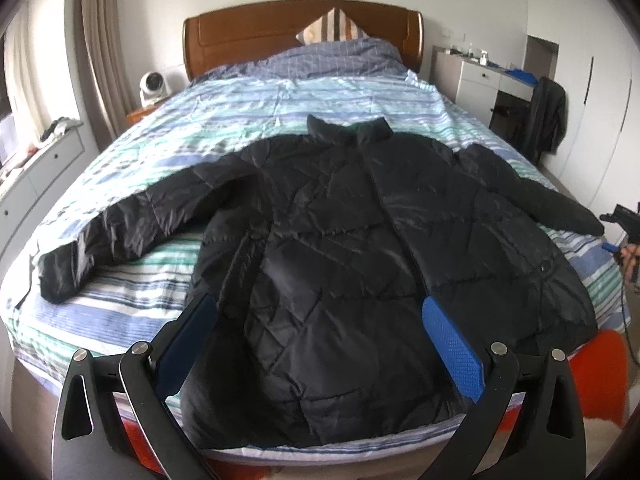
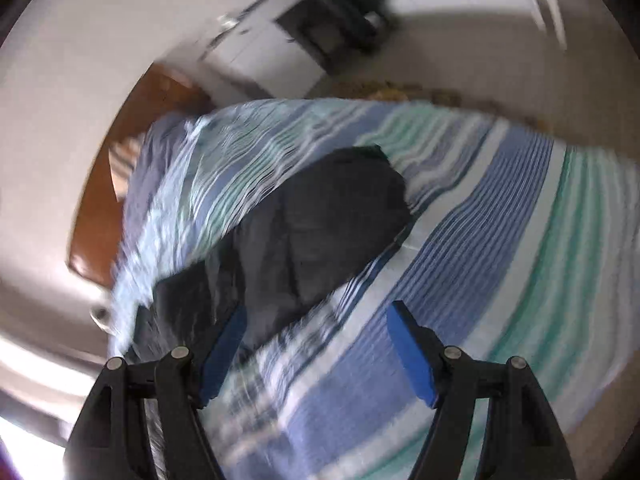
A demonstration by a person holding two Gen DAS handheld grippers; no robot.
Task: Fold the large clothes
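Observation:
A black quilted jacket (image 1: 340, 240) lies spread flat, front up, on the striped bed (image 1: 240, 104), collar toward the headboard, both sleeves stretched out to the sides. My left gripper (image 1: 320, 312) is open and empty, hovering over the jacket's lower hem near the foot of the bed. My right gripper (image 2: 316, 320) is open and empty, above the bed beside the end of the jacket's right sleeve (image 2: 320, 220). The right wrist view is tilted and blurred. The right gripper also shows at the far right edge of the left wrist view (image 1: 624, 220).
A wooden headboard (image 1: 280, 28) with pillows stands at the far end. A white dresser (image 1: 476, 76) and a chair with dark clothing (image 1: 548, 116) stand to the right. A small fan (image 1: 152, 84) sits at the left. An orange rug (image 1: 600, 368) lies by the foot.

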